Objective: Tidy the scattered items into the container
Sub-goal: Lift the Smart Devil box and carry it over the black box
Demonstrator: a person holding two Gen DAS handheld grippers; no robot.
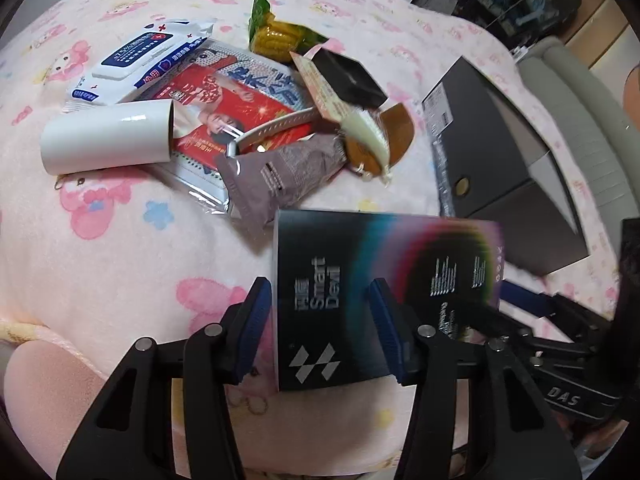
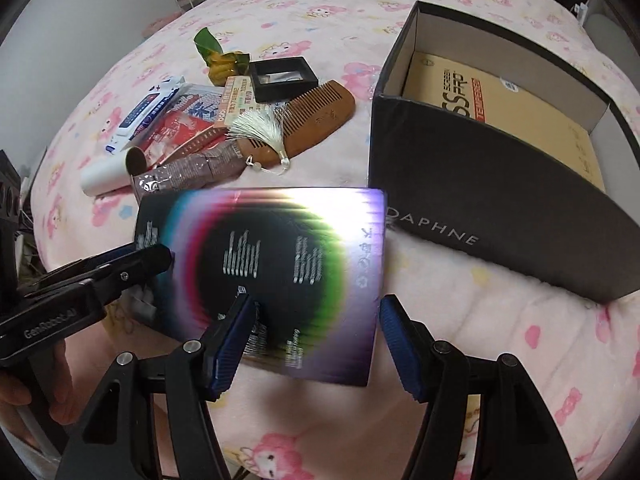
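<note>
A dark box (image 1: 320,248) with a rainbow ring and "Smart Devil" print hangs tilted and blurred over the pink blanket. My left gripper (image 1: 320,284) is shut on its thick side. From the right wrist view, that gripper (image 2: 156,258) clamps the box (image 2: 288,248) at its left end. My right gripper (image 2: 316,302) is open: one finger lies over the box's face, the other just past its right edge. The black "DAPHNE" shoebox (image 2: 500,208) stands open to the right, holding a tan flat package (image 2: 500,108).
Scattered behind are a wooden comb (image 2: 316,120), grey tube (image 1: 280,176), white cylinder (image 1: 104,136), wipes pack (image 1: 148,60), red packet (image 1: 240,100), corn snack (image 1: 276,36) and small black case (image 2: 284,74). A hand (image 2: 40,392) holds the left gripper.
</note>
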